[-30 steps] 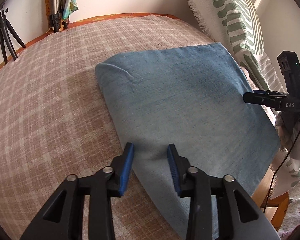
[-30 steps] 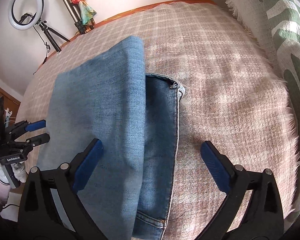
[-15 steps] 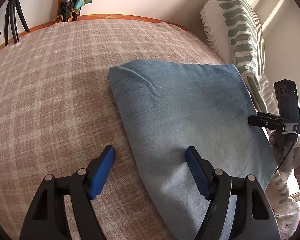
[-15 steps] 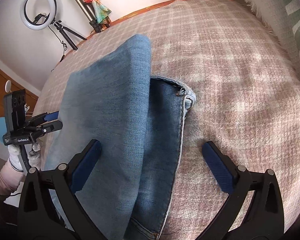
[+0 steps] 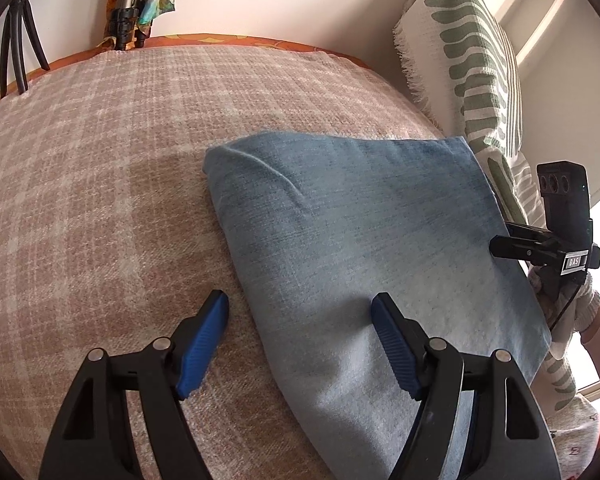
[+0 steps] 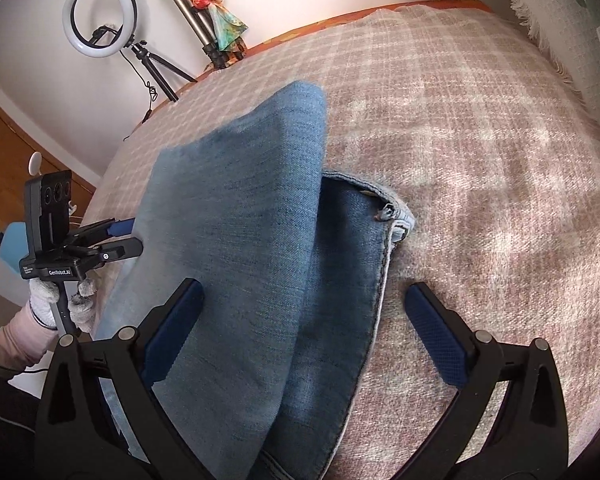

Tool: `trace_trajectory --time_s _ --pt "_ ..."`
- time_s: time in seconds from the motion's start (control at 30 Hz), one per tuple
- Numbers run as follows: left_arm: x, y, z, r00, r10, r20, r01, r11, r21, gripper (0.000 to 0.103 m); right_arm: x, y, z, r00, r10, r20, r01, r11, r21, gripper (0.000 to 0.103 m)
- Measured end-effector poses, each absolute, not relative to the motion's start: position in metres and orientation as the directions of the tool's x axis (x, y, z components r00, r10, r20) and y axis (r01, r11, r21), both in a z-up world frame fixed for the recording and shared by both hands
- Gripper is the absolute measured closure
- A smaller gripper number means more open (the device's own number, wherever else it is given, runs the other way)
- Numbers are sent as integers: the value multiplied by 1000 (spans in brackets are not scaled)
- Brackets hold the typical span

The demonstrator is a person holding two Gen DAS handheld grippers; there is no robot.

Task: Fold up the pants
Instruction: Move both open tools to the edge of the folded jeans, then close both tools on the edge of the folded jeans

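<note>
The folded jeans (image 5: 360, 248) lie on the bed's plaid blanket (image 5: 100, 200). The left gripper (image 5: 300, 344), its jaws just opened and apart, straddles their left edge. The right gripper (image 6: 304, 336), jaws wide apart and empty, straddles their near right edge.

pants (image 5: 360, 240): folded, near the bed's (image 5: 80, 184) right edge
left gripper (image 5: 300, 320): spread wide, straddling their left fold
</note>
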State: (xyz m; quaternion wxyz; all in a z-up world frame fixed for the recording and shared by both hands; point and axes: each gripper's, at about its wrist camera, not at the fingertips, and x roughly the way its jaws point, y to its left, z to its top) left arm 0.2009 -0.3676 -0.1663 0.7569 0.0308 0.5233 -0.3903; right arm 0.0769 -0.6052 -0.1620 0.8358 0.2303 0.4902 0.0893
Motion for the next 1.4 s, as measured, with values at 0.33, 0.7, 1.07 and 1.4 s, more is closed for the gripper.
trace_trajectory --time_s 0.33,0.7,1.07,1.4 --pt "199 -376 -168 137 -599 -789 640 662 -391 45 78 -587 -162 506 416 -755 85 847 524 34" --pt "202 -374 -162 113 -638 -762 622 643 -446 80 73 -587 -143 501 271 -822 123 918 377 52" --pt "198 -374 -158 138 -633 -762 653 636 -411 86 81 -559 -135 552 170 -816 52 970 238 71" --pt "201 -376 -160 129 -640 -757 653 630 -421 88 93 -578 -145 520 245 -818 151 917 370 69"
